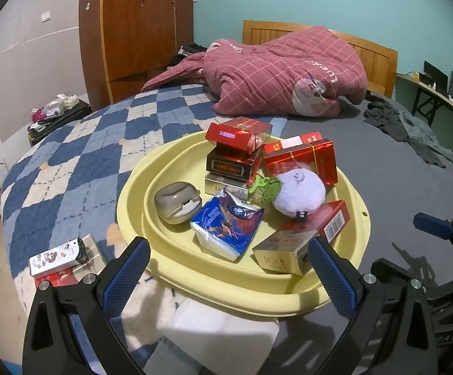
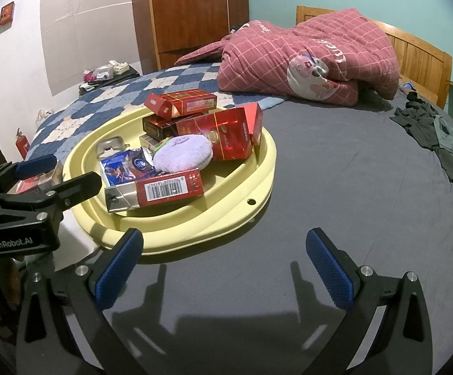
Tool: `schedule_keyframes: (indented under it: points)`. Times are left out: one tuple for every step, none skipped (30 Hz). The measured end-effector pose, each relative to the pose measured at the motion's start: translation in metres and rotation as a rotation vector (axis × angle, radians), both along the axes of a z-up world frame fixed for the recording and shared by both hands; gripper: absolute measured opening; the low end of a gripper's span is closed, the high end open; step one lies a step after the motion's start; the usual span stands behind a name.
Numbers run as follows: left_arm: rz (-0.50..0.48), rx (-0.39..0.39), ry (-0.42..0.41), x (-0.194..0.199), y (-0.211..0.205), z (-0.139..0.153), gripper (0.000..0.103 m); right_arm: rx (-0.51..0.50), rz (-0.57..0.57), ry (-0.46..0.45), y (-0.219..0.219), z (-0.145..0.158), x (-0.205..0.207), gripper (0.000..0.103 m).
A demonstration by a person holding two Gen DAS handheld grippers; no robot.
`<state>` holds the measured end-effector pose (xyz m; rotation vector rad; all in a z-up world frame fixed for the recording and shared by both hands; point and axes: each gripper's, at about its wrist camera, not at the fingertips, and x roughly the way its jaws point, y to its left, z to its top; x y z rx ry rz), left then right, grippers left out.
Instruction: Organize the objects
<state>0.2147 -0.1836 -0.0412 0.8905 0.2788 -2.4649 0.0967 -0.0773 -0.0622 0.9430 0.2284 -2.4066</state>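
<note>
Yellow basin (image 1: 132, 187) sits on the bed, half on the checkered blanket (image 1: 79, 156), half on the grey sheet (image 2: 336, 187). Already in it: stacked red boxes (image 1: 237, 134), grey case (image 1: 178, 202), blue tissue pack (image 1: 226, 228), purple plush ball (image 1: 300, 192) w/ green clip (image 1: 264, 187), red-gold carton (image 1: 301, 237) near front rim.

Leftovers outside basin: white printed box (image 1: 56, 257) lying on a red pack (image 1: 56, 278), on the blanket just left of the left gripper (image 1: 229, 272). Prob next pick.

Left gripper: released, jaws spread wide, nothing between them, hovering over the basin's near rim. Right gripper (image 2: 226, 268): also released, empty, over bare grey sheet, right of basin.

Handling (judgement): white box looks light, stiff card/plastic, glossy so maybe slick; the soft blanket under it will give. Grab across the short width, mid-length, pads on the long flat sides. The red pack below is thin card and could crush if squeezed hard.

Orientation: white box lies flat, long axis running roughly left-right in the left wrist view, far end angled up-right toward the basin, dark cap-like end at that side. Red-gold carton's long axis runs diagonal, barcode end toward the right rim.

In the right wrist view the leftovers are mostly hidden behind the left gripper.
</note>
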Motion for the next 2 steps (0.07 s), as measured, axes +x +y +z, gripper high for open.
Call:
schedule_keyframes:
  points:
    - [-0.001, 0.002, 0.0, 0.0004, -0.0004, -0.0004, 0.103, 0.0, 0.0, 0.0, 0.0, 0.0002, 0.0002, 0.103]
    - [-0.005, 0.004, 0.0, -0.0004, -0.0008, -0.0009, 0.103, -0.001, 0.0, 0.0, 0.0001, 0.0002, 0.0002, 0.103]
